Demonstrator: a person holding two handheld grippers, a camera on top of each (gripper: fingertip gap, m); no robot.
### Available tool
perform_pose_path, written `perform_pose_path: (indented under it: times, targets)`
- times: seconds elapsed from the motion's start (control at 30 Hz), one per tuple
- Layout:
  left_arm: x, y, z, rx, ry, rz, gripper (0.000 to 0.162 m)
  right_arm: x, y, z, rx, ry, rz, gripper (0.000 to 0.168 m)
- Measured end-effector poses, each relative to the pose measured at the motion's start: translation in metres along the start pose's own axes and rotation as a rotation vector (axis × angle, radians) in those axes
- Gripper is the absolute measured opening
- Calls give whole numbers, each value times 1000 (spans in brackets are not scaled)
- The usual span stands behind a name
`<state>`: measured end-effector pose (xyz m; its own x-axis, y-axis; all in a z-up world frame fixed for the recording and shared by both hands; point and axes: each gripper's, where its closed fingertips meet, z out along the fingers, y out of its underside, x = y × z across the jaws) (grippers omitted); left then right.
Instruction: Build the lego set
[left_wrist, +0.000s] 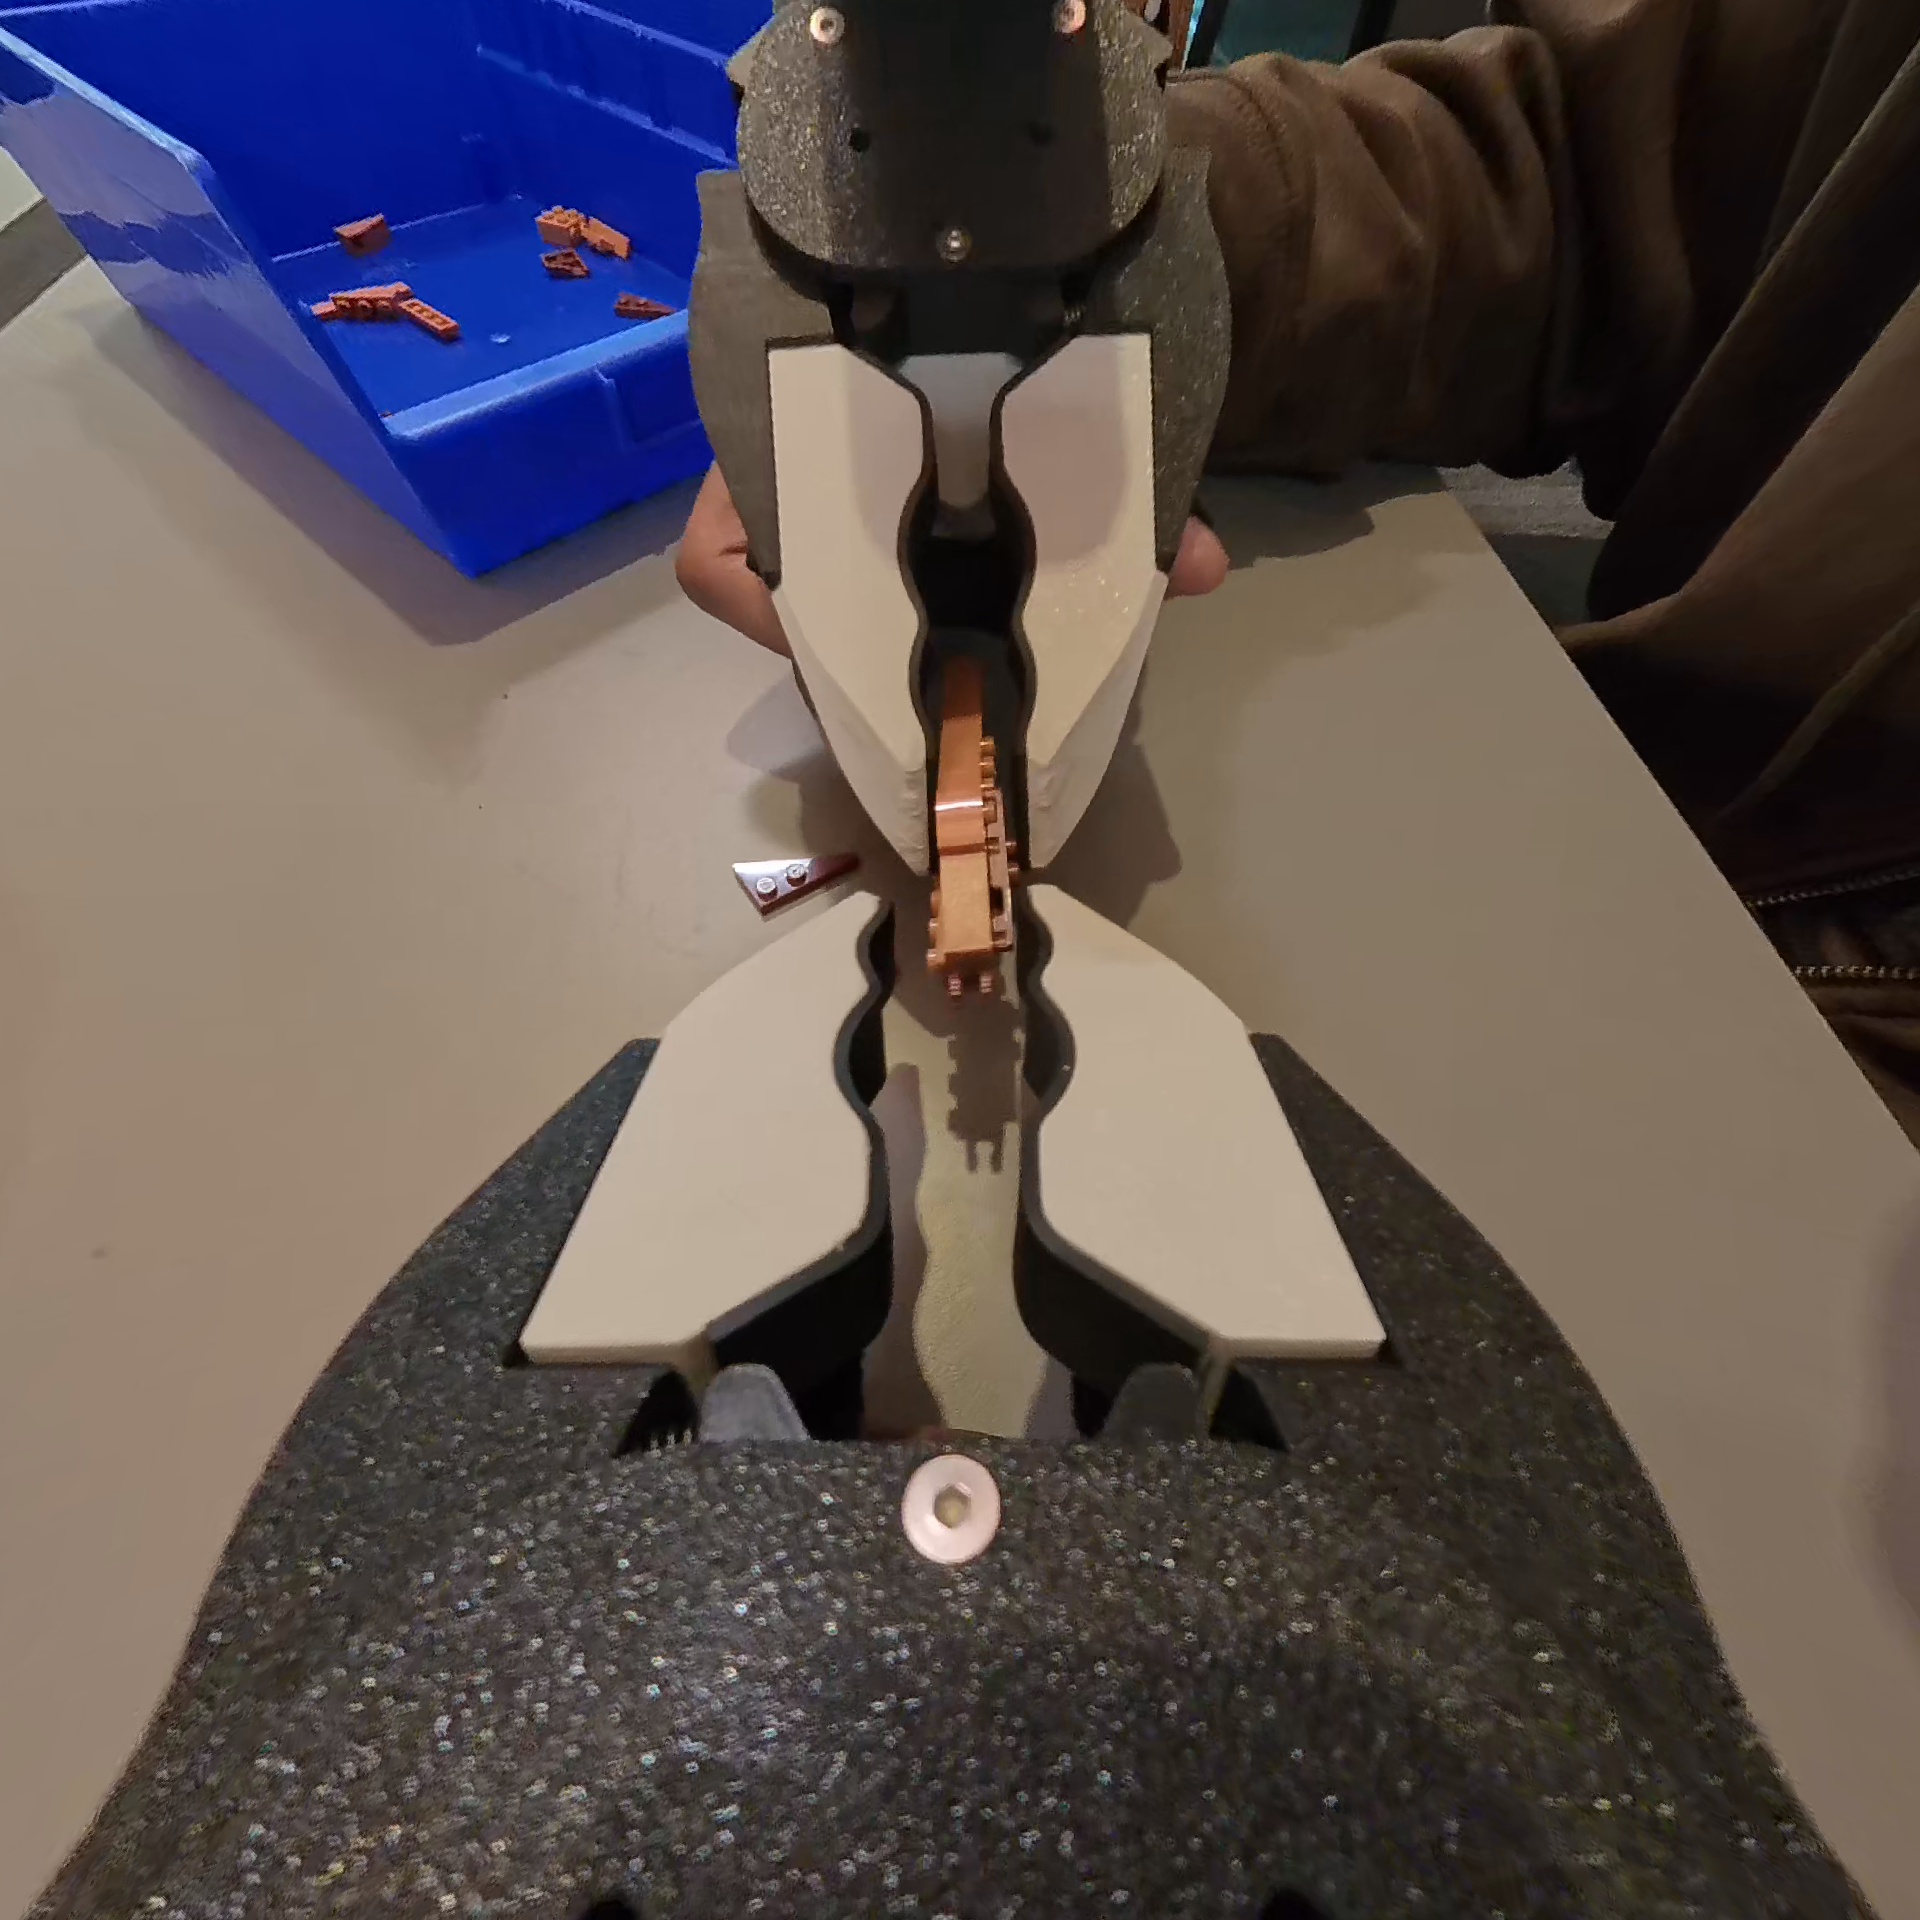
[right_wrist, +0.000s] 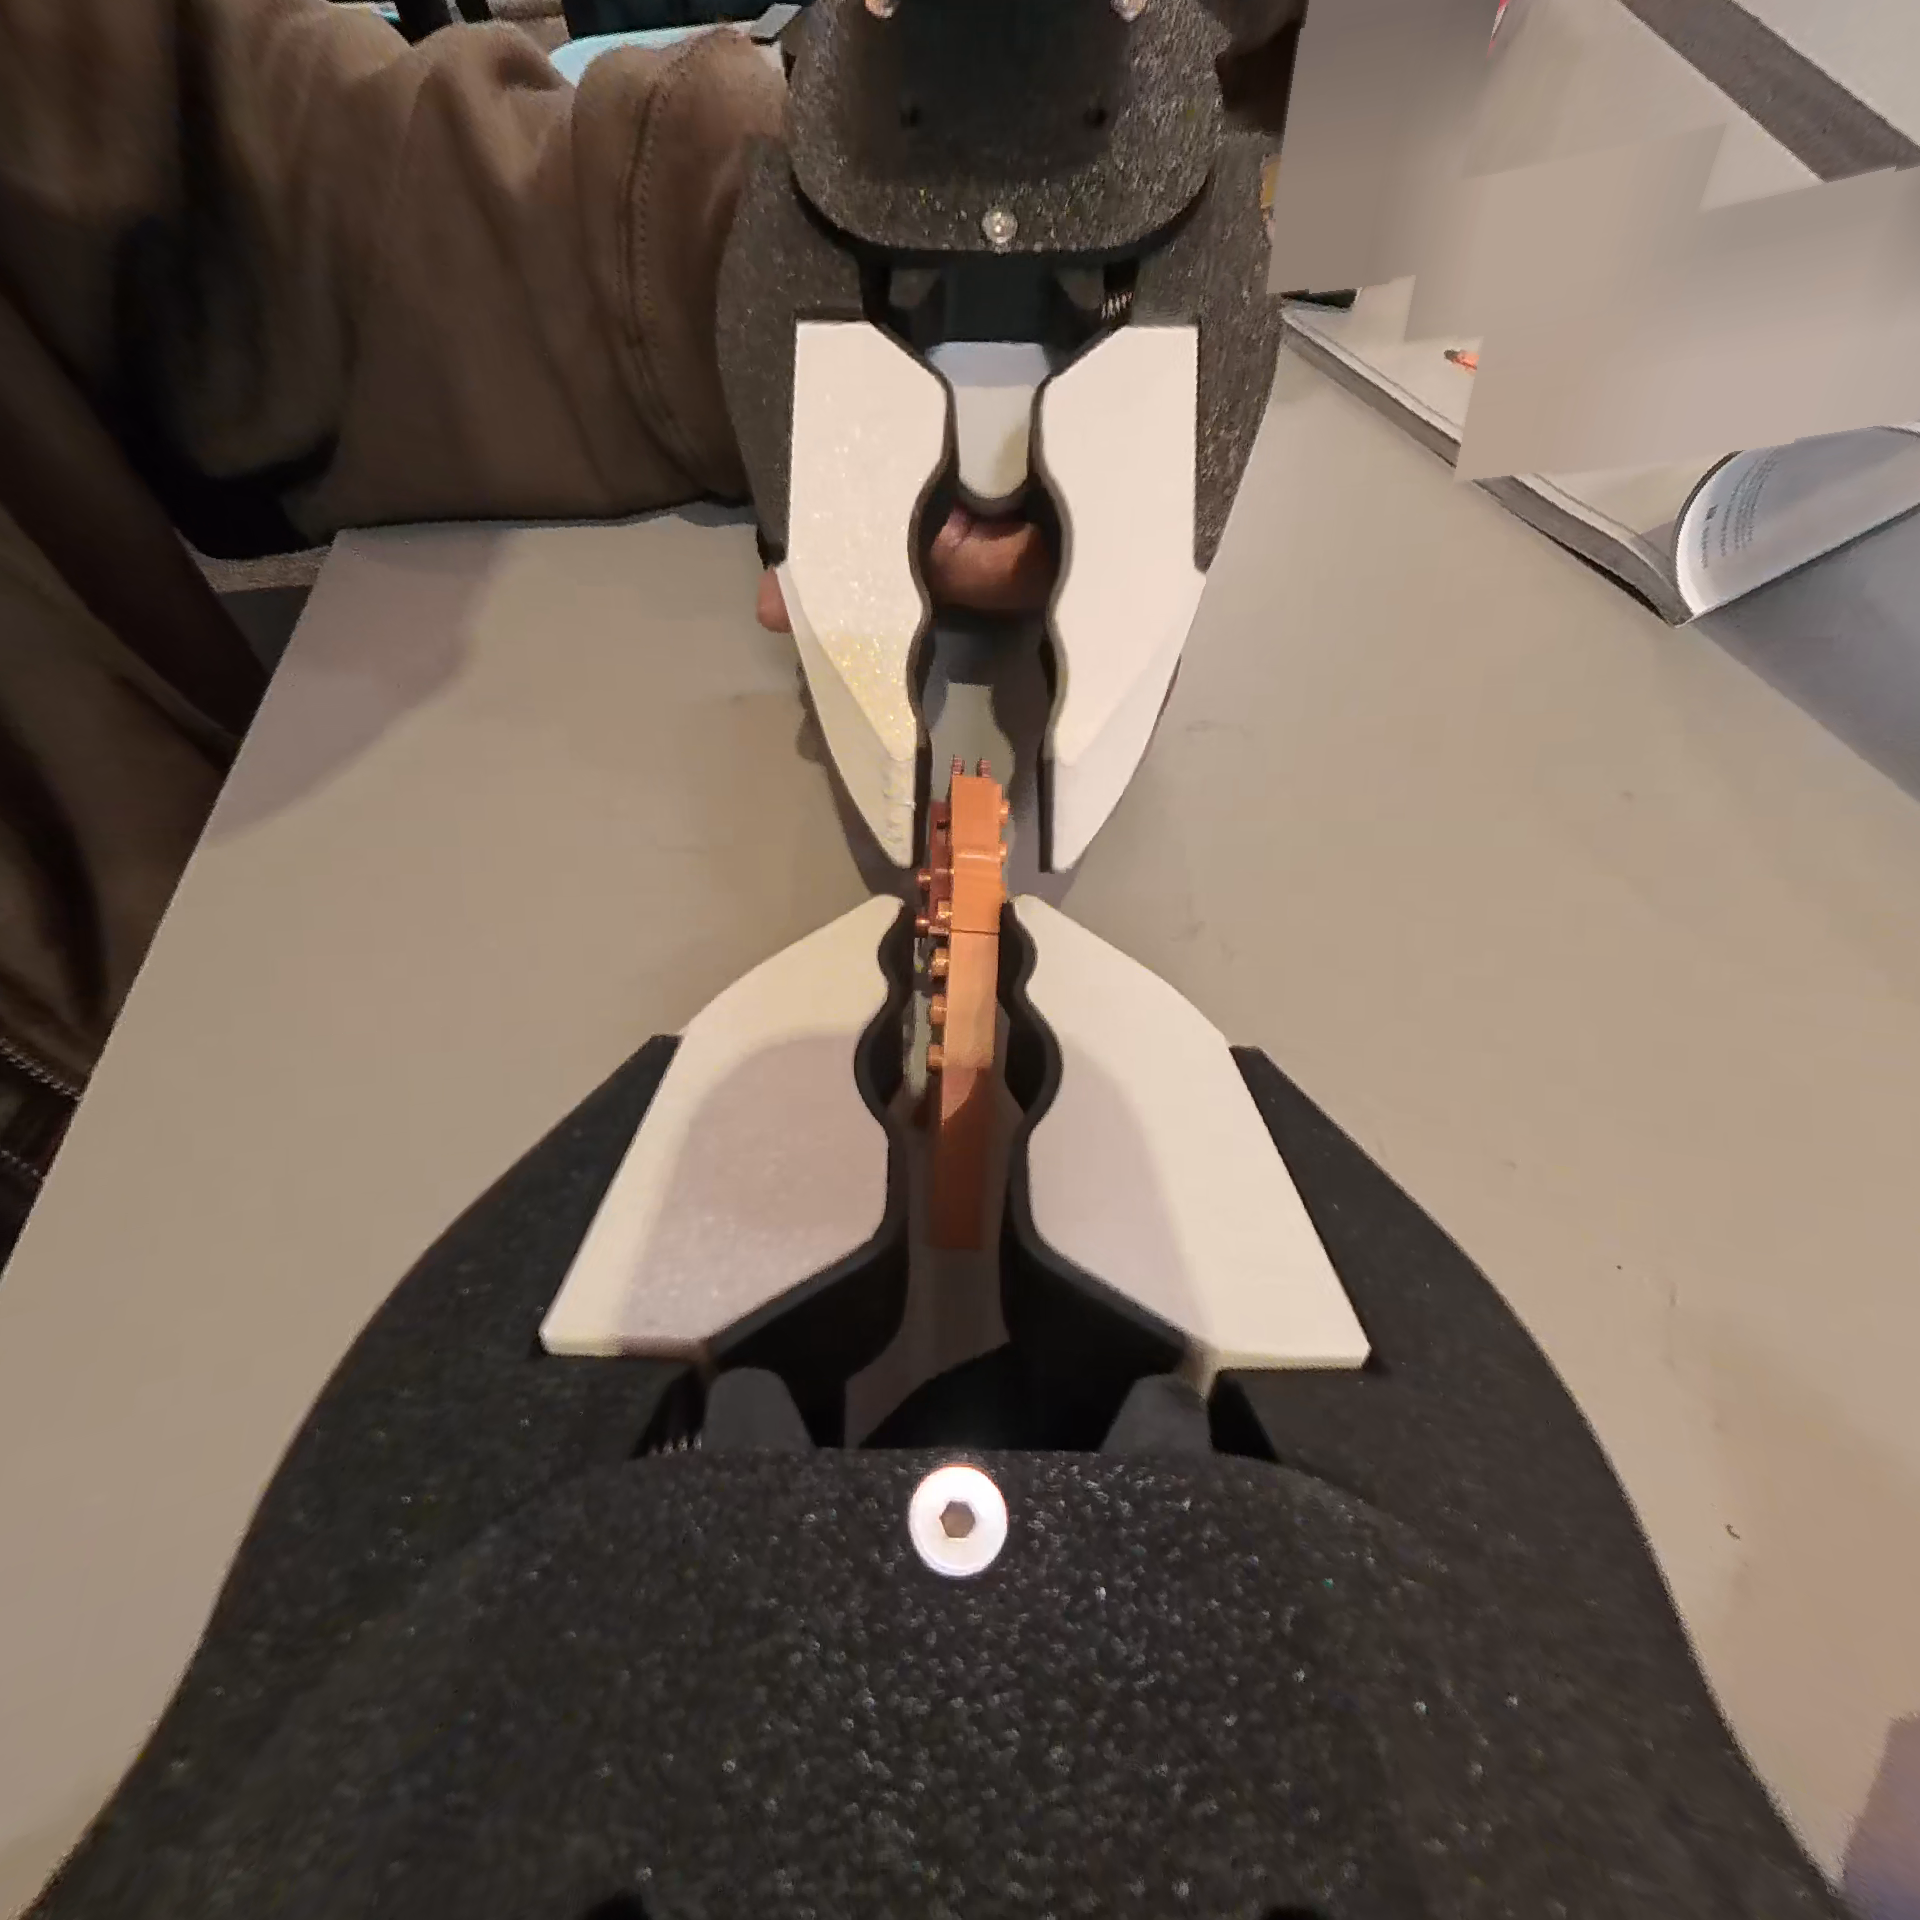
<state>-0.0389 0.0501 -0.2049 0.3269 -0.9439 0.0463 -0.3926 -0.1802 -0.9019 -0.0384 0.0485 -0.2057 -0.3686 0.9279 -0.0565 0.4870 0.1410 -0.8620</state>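
Note:
The two grippers face each other tip to tip above the grey table (left_wrist: 312, 935). My right gripper (right_wrist: 954, 902) is shut on an orange-brown lego assembly (right_wrist: 971, 1039), a narrow stack of plates held on edge with its studs to the side. The assembly (left_wrist: 966, 831) sticks out of the right gripper (left_wrist: 977, 862) into the gap of my left gripper (left_wrist: 961, 899). The left gripper, also in the right wrist view (right_wrist: 977, 862), is slightly open around the assembly's end, with a gap showing beside it. A dark red wedge plate (left_wrist: 795, 883) lies on the table just left of the tips.
A blue bin (left_wrist: 520, 457) stands at the back left with several brown lego pieces (left_wrist: 384, 307) in it. An open booklet (right_wrist: 1766, 520) lies at the far right of the table. A person's brown sleeves (left_wrist: 1455, 260) frame the table's far edge. The grippers are tip to tip, or close to it.

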Motion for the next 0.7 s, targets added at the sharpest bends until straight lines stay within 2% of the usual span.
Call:
perform_pose_path:
  times: [0.07, 0.27, 0.4, 0.53, 0.7]
  targets:
    - [1, 0, 1, -3, 6, 4, 16, 1, 0, 0, 3, 4, 4, 15]
    - [0, -2, 0, 13, 26, -31, 15, 2, -3, -1, 32, -4, 19, 16]
    - [-6, -6, -4, 57, 24, -113, 15, 11, -6, -7, 57, 63, -11, 45]
    - [-23, -9, -10, 116, -9, -300, 15, 23, -7, -18, 77, 180, -117, 50]
    - [-43, -11, -18, 203, -44, -544, 15, 49, -6, -31, 106, 334, -131, 48]
